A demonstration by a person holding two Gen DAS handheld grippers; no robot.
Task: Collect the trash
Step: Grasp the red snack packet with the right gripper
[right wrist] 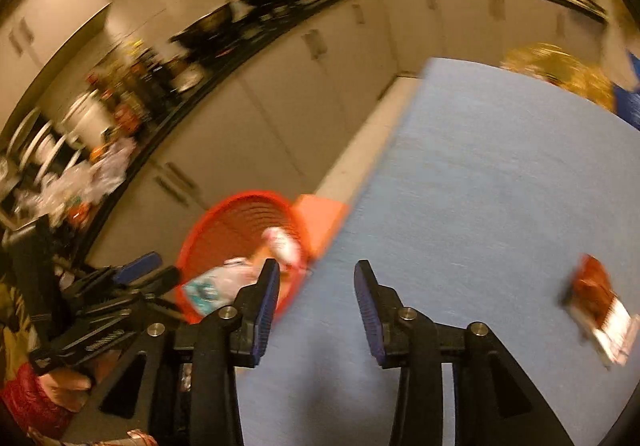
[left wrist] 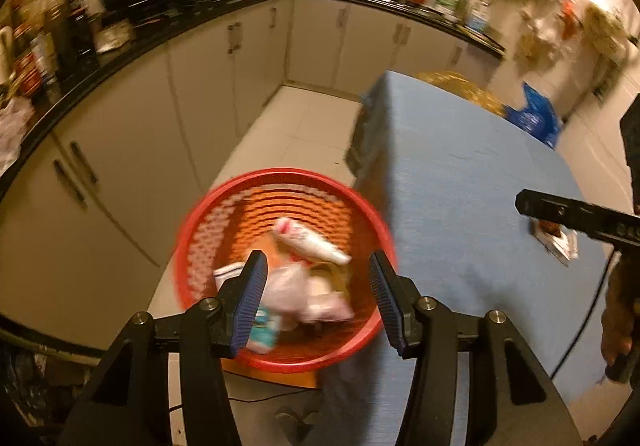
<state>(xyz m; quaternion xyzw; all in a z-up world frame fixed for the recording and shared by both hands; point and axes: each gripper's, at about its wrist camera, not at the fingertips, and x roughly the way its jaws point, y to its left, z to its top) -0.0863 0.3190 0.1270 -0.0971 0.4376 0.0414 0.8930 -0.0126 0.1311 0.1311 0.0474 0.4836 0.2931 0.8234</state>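
Now left tool gapes empty above red basket; right tool also spread, wrapper at 3 o'clock on tabletop.

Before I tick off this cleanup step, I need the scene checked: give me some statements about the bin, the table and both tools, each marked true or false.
1. The red basket already holds several pieces of trash. True.
2. The left tool is shut on a wrapper. False: its jaws are open with nothing between them, above the basket.
3. A brown-and-white packet lies on the blue tablecloth. True.
4. The right tool is carrying the packet. False: it is open and empty, and the packet lies apart from it, to its right.
5. The basket stands on top of the table. False: it sits lower, beside the table's edge.
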